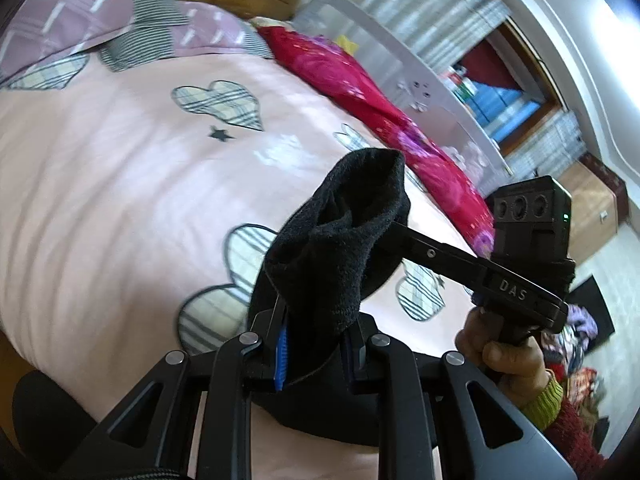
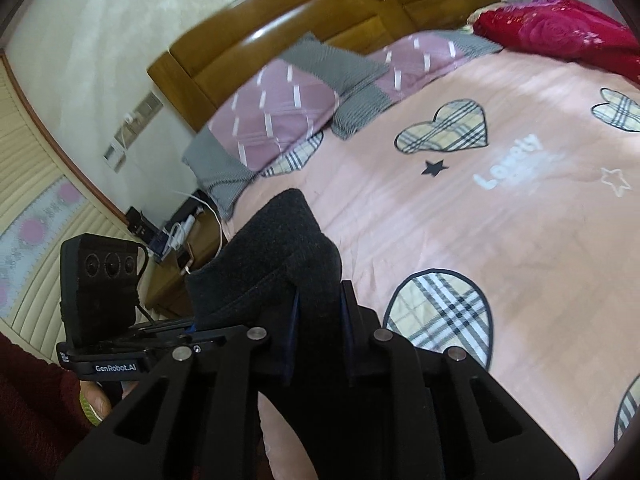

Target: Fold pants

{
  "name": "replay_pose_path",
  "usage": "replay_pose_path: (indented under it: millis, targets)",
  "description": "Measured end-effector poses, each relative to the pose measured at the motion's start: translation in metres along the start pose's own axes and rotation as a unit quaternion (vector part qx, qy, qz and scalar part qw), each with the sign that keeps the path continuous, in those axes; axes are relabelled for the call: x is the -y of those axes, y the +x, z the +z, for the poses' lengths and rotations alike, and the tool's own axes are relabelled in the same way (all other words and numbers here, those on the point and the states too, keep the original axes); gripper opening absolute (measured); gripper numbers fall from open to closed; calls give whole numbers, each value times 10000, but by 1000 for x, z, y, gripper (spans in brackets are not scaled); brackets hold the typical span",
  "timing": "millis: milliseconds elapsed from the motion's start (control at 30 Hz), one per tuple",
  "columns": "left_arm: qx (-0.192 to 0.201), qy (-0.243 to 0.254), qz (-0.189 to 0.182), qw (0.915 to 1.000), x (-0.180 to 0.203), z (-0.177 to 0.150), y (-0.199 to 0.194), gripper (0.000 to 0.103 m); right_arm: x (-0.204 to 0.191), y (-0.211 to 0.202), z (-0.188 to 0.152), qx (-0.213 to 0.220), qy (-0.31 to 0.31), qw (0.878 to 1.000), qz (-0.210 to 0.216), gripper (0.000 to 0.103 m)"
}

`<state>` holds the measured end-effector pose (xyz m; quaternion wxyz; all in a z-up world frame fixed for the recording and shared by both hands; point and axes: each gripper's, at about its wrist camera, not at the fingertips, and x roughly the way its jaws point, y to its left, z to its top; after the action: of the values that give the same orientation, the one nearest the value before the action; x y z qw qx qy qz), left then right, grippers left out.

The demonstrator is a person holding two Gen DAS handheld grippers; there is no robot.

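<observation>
Both grippers, left gripper [image 1: 312,344] and right gripper [image 2: 320,332], pinch the black pants [image 1: 340,240] above the bed [image 1: 120,184]. Bites look shallow, probably; bunched fabric could slip free mid-lift.

Black gripper [image 1: 314,344] linkages, silver pivot screws, dark red sleeve [image 1: 576,436], olive cuff [image 1: 544,402].

Soft daylight washes the pink heart-print bedspread [image 2: 460,216], glare on the glossy wooden headboard [image 2: 320,20]; background smeared, fisheye edges curving dark.
</observation>
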<state>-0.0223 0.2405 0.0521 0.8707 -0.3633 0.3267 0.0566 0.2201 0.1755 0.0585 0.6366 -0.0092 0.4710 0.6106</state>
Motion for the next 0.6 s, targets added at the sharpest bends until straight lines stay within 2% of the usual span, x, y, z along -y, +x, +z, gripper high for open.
replay_pose_path:
  millis: [333,600]
  targets:
    - [-257,673,-334,9968,79,-22,4,20,18,-72,-38,780,263,9965,163,20]
    - [-657,1263,-601,9880,137,-50,22,20,35,-126,-83,1387,587,9885,164,20]
